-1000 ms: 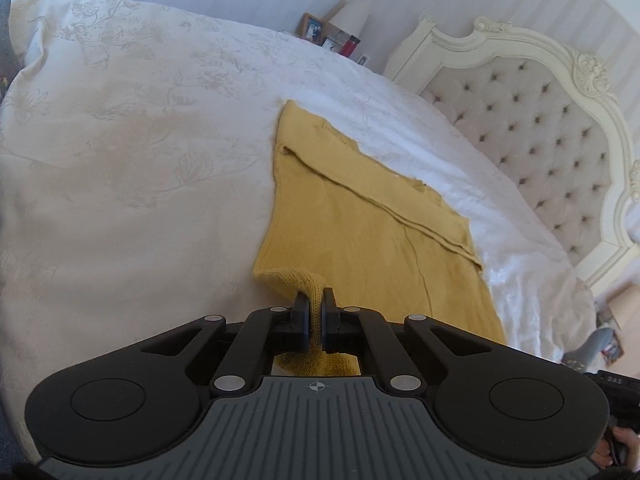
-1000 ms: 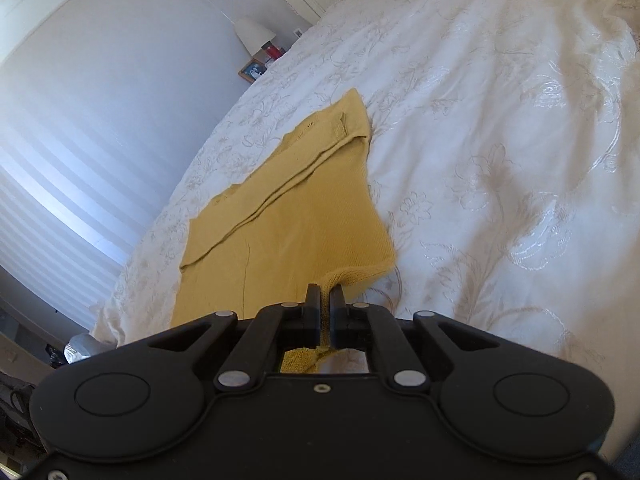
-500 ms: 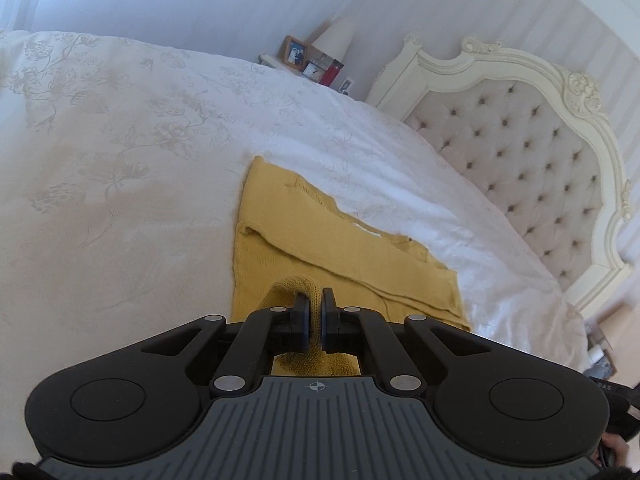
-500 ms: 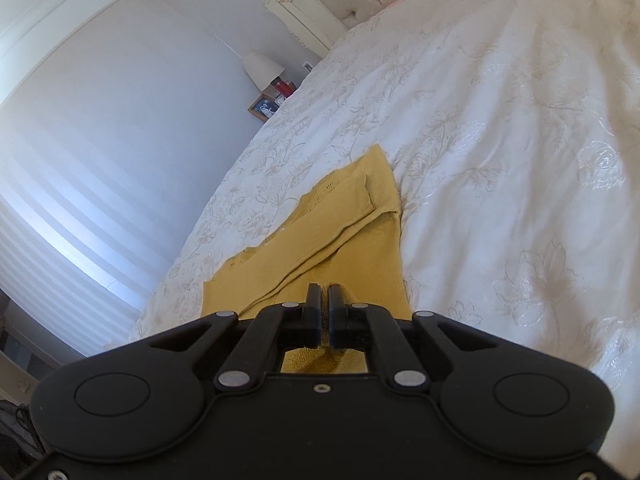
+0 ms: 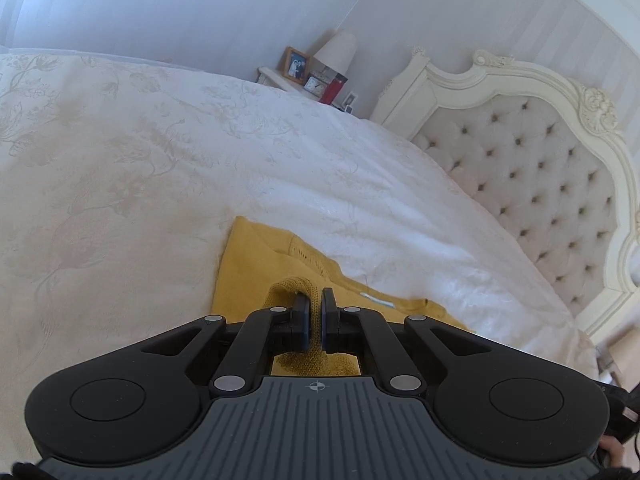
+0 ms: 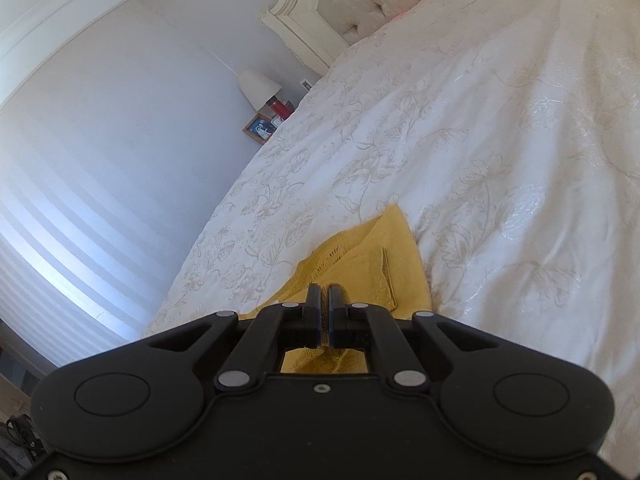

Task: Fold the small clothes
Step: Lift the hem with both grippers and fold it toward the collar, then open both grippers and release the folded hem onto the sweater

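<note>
On the bed point(image 5: 168, 168), the left tool point(image 5: 315, 308) pinches a ribbed edge of the yellow knit top point(image 5: 256, 256); the right tool point(image 6: 324, 304) clamps another edge. Soft, light and floppy, it probably handles best gripped by hems or corners

A bed with a white floral-embossed bedspread point(image 5: 168, 168) fills most of both views. Its headboard point(image 5: 540, 184) is cream, carved and button-tufted. Beside it, a bedside table point(image 5: 280, 79) carries a lamp with a pale shade point(image 5: 336, 51), a framed photograph point(image 5: 297, 65) and a red item point(image 5: 333, 89). The walls point(image 6: 120, 100) are pale, with banded daylight.
</note>
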`<state>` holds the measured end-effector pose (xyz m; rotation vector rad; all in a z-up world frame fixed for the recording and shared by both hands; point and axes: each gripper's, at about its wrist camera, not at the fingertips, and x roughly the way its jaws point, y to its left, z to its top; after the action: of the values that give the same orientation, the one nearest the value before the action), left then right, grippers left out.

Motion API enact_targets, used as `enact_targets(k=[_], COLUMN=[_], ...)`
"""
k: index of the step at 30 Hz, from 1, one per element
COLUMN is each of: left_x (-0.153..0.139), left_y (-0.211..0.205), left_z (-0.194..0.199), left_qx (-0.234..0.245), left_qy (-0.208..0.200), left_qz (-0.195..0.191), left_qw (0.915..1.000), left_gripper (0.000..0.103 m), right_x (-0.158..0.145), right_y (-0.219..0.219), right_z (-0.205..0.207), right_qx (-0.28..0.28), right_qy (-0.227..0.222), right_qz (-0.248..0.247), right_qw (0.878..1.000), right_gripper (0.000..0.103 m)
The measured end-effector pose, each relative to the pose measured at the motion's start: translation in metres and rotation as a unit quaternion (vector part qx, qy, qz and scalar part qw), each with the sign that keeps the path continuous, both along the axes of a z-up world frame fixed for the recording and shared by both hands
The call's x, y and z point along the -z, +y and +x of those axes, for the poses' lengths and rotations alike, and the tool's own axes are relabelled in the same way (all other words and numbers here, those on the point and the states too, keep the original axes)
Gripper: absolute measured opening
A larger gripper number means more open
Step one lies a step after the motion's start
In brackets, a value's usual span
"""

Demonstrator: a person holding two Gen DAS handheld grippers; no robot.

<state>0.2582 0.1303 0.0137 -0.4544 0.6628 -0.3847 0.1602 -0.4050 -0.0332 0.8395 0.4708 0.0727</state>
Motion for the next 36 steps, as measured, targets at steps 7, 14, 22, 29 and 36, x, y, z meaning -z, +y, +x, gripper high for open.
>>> enact_targets(k=[7, 14, 22, 29, 36], left_x=[0.026, 0.057, 0.066, 0.041, 0.028], left_y=[-0.008, -0.011, -0.012, -0.014, -0.015], left_z=[0.06, 0.093, 0.109, 0.094, 0.07], left_qx=[-0.018, -0.036, -0.025, -0.025, -0.001], left_qy=[0.027, 0.044, 0.054, -0.007, -0.011], left_qz=[0.006, 0.019, 0.039, 0.101, 0.142], left_qw=[0.9994, 0.9982, 0.9975, 0.9945, 0.9898], left_gripper=[0.005, 0.005, 0.006, 0.042, 0.048], right_x=[0.025, 0.052, 0.06, 0.032, 0.022], right_y=[-0.004, 0.0, -0.003, 0.001, 0.049], right_z=[0.073, 0.12, 0.13, 0.101, 0.073], right_qx=[0.011, 0.014, 0.028, 0.005, -0.093], right_qy=[0.024, 0.051, 0.058, 0.027, 0.031], right_qz=[-0.012, -0.034, -0.069, -0.138, -0.262], right_qw=[1.0, 0.998, 0.996, 0.99, 0.96], right_gripper=[0.009, 0.009, 0.018, 0.037, 0.041])
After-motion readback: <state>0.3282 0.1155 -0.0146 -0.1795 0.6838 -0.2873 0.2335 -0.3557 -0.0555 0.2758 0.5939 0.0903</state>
